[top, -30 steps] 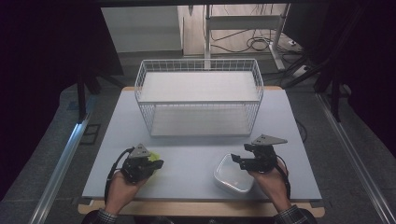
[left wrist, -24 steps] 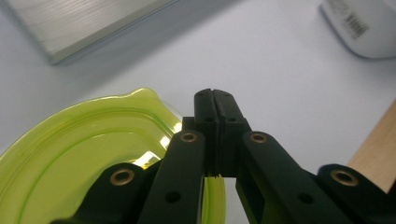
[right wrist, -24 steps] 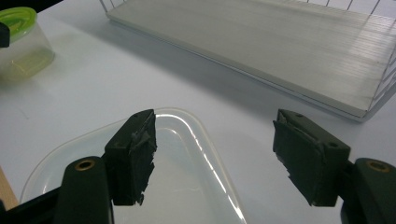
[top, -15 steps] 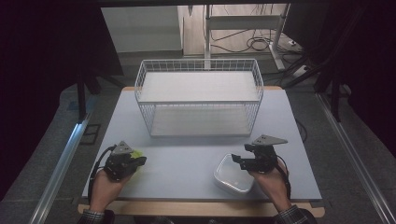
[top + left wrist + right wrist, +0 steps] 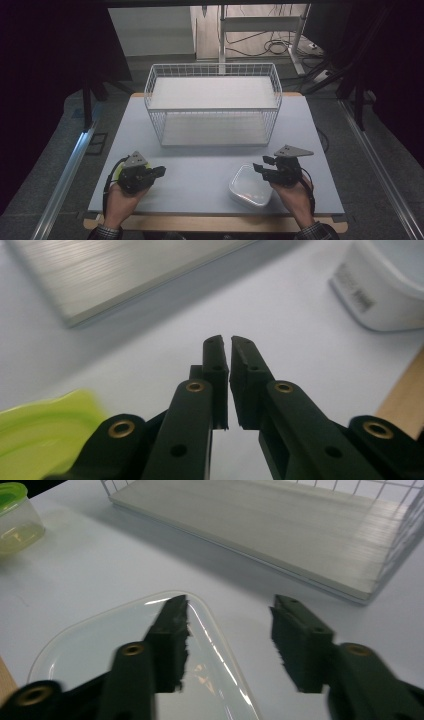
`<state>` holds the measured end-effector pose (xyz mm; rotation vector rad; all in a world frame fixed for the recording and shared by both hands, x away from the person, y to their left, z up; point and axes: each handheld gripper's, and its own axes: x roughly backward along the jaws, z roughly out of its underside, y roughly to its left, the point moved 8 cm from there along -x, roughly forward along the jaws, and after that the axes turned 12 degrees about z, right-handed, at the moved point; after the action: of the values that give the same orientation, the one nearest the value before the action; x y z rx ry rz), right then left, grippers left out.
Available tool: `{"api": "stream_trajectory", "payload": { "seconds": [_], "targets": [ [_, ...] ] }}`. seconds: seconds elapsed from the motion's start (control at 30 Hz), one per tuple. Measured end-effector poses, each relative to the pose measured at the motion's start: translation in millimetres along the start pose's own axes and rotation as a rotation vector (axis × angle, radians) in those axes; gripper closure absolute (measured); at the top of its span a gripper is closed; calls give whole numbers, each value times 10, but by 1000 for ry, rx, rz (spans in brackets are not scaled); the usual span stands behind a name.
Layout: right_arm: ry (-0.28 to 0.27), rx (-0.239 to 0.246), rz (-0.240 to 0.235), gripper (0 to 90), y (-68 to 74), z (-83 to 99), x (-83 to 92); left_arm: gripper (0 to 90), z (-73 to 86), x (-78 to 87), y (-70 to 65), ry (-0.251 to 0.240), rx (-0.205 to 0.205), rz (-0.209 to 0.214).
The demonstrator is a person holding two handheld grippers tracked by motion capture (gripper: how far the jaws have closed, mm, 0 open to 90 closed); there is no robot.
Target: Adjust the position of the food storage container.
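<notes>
**Two grippers work the near edge of the table, one beside a green-lidded tub, one over a white container**

A person seated at the near side of a pale table (image 5: 210, 165) holds a black two-jaw gripper in each hand. The left gripper (image 5: 156, 172), at the near left, has its jaws drawn almost together, only a thin slit showing between the pads in its own view, and nothing sits between them. A green-lidded tub (image 5: 45, 432) lies just beside that gripper, on its left. It appears blurred at the lower left of the left gripper view and, farther off, as a small clear pot with a green lid in the right gripper view.

At the near right, the right gripper (image 5: 261, 170) hovers over the right-hand edge of a white container (image 5: 247, 185) with rounded corners. Its jaws have just been closing, yet they stand apart, one above the container's glossy top and the other past its rim, and the pads press on nothing.

Farther back, in the middle of the table, stands a white wire basket (image 5: 212, 107) with a pale board as its floor.
</notes>
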<state>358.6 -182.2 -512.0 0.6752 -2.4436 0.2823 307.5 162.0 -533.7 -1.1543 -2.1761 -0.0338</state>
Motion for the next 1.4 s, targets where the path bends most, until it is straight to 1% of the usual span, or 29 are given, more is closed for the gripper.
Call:
{"api": "stream_trajectory", "payload": {
  "seconds": [0.1,0.13,0.2,0.27,0.33,0.37,0.4,0.43,0.57,0.6,0.63,0.7,0.73,0.77,0.93,1.03,1.17,1.23,1.27,1.4],
  "targets": [
    [1,11,2,715,-23,26,78,843,6,-144,-117,16,-1,75],
    [6,8,3,756,-29,38,101,842,13,-191,-146,28,-9,88],
    [16,6,4,839,-44,65,136,844,21,-281,-203,50,-27,97],
    [27,3,9,887,-55,95,163,851,15,-346,-251,60,-47,102],
    [46,-9,5,894,-55,132,186,867,8,-398,-288,61,-61,109],
    [57,-10,12,894,-62,180,214,881,6,-421,-300,62,-67,108],
    [60,-10,18,894,-68,203,232,883,12,-464,-318,66,-73,112],
    [60,-10,18,894,-68,203,232,883,12,-464,-318,66,-73,112],
    [63,1,65,894,-115,283,330,884,18,-532,-346,69,-79,127],
    [72,3,93,894,-140,336,366,883,15,-554,-365,73,-87,132],
    [72,3,93,894,-140,336,366,882,15,-554,-365,73,-87,132],
    [82,13,122,893,-163,389,392,880,15,-569,-380,75,-93,134],
    [100,6,126,892,-170,449,409,878,22,-576,-386,80,-97,136],
    [100,6,126,892,-170,449,409,879,22,-576,-386,80,-97,136],
    [147,-16,116,892,-154,582,424,881,28,-598,-392,83,-92,141],
    [163,-37,93,892,-148,629,440,887,26,-626,-408,88,-92,147],
    [212,-53,58,892,-111,725,428,889,35,-666,-427,101,-95,152],
    [215,-47,39,891,-78,731,411,888,32,-682,-431,102,-93,154],
    [214,-37,49,891,-70,713,392,887,28,-691,-436,100,-91,157],
    [207,-41,41,891,-71,683,355,886,16,-742,-469,101,-88,174]
  ]
}}
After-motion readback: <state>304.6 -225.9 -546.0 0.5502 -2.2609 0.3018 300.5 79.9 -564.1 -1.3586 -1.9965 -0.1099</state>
